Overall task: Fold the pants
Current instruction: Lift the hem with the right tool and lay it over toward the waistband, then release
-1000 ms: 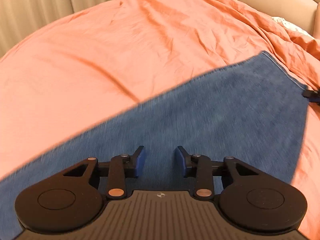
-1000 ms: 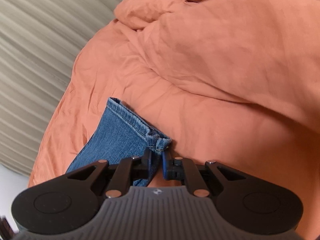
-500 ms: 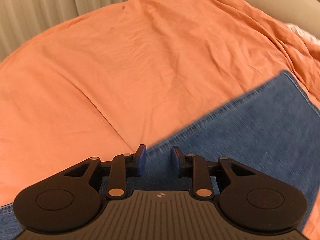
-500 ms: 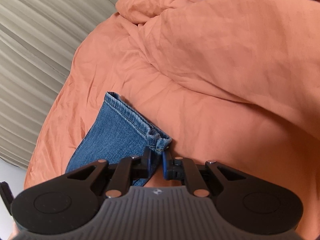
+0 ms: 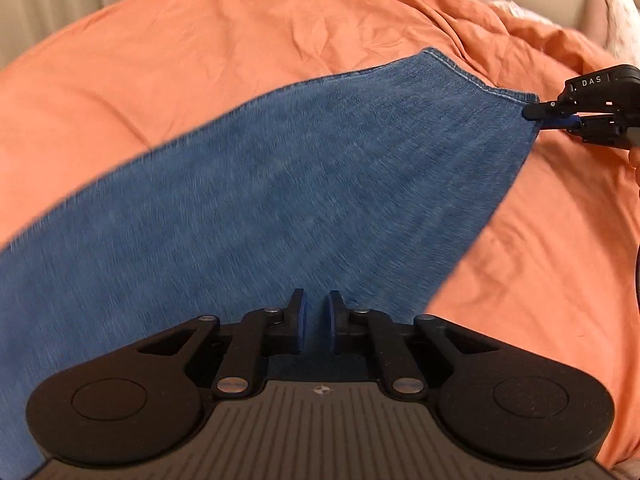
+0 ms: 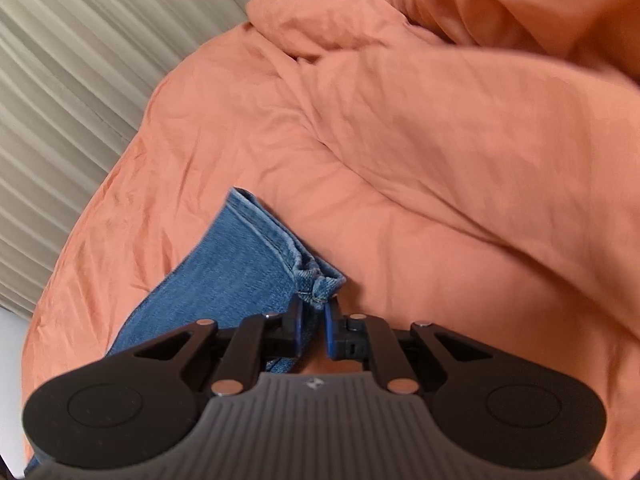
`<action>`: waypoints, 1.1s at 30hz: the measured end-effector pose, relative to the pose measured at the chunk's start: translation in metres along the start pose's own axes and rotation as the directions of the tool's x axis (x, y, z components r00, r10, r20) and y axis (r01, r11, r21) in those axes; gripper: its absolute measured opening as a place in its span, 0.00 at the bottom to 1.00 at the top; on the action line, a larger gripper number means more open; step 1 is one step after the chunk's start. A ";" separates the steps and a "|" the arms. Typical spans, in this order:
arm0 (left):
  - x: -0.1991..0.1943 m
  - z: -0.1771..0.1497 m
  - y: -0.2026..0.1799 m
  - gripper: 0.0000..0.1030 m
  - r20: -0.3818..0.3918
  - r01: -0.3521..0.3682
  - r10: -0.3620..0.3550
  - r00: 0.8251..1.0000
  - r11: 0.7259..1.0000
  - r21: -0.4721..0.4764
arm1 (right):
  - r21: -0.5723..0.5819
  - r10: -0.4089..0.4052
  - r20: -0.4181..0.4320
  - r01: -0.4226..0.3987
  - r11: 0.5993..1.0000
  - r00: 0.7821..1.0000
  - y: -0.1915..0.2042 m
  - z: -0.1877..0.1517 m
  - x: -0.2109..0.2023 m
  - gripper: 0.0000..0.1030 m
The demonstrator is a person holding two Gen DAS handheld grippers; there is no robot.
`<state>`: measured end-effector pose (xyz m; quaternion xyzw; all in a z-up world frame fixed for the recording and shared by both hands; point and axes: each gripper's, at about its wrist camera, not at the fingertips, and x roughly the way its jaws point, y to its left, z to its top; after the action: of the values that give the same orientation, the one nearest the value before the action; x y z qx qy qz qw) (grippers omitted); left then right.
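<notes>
Blue denim pants [image 5: 288, 184] lie stretched across the orange bed cover [image 5: 200, 40]. My left gripper [image 5: 315, 322] is over the near edge of the pant leg, its jaws nearly closed with a narrow gap, and denim lies between and under them. My right gripper [image 6: 313, 320] is shut on the hem corner [image 6: 320, 286] of the pants [image 6: 224, 272]. It also shows at the right of the left wrist view [image 5: 538, 114], pinching the far hem corner.
The orange cover [image 6: 440, 160] is bunched into thick folds to the right and back. Beige curtains [image 6: 72, 80] hang beyond the bed's left edge. A pale headboard and a pillow [image 5: 616, 20] are at the far right.
My left gripper's jaws have narrowed from wide open to nearly closed and it has swung along the pant leg. The right gripper kept its hold on the hem and lifted slightly.
</notes>
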<state>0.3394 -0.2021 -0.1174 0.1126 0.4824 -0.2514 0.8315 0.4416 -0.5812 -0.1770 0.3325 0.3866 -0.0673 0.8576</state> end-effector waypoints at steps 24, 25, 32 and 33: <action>-0.176 -0.098 0.108 0.25 0.165 0.011 0.024 0.986 0.978 -0.208 | -0.714 0.234 0.210 -0.014 0.700 0.949 0.299 -0.073 -0.150 0.04; -0.181 -0.105 0.116 0.25 0.167 -0.002 0.041 0.985 0.975 -0.223 | -0.740 0.245 0.196 -0.021 0.672 0.949 0.313 -0.086 -0.150 0.04; -0.205 -0.146 0.161 0.25 0.174 -0.031 0.095 0.980 0.940 -0.339 | -0.823 0.262 0.017 -0.136 0.552 0.965 0.373 -0.193 -0.109 0.04; -0.208 -0.151 0.165 0.25 0.172 -0.033 0.099 0.980 0.937 -0.349 | -0.826 0.255 -0.023 -0.162 0.540 0.967 0.375 -0.213 -0.099 0.04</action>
<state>0.2293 0.0675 -0.0246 -0.0424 0.4348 -0.1446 0.8878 0.3812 -0.1734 -0.0149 -0.0648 0.2876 0.2059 0.9331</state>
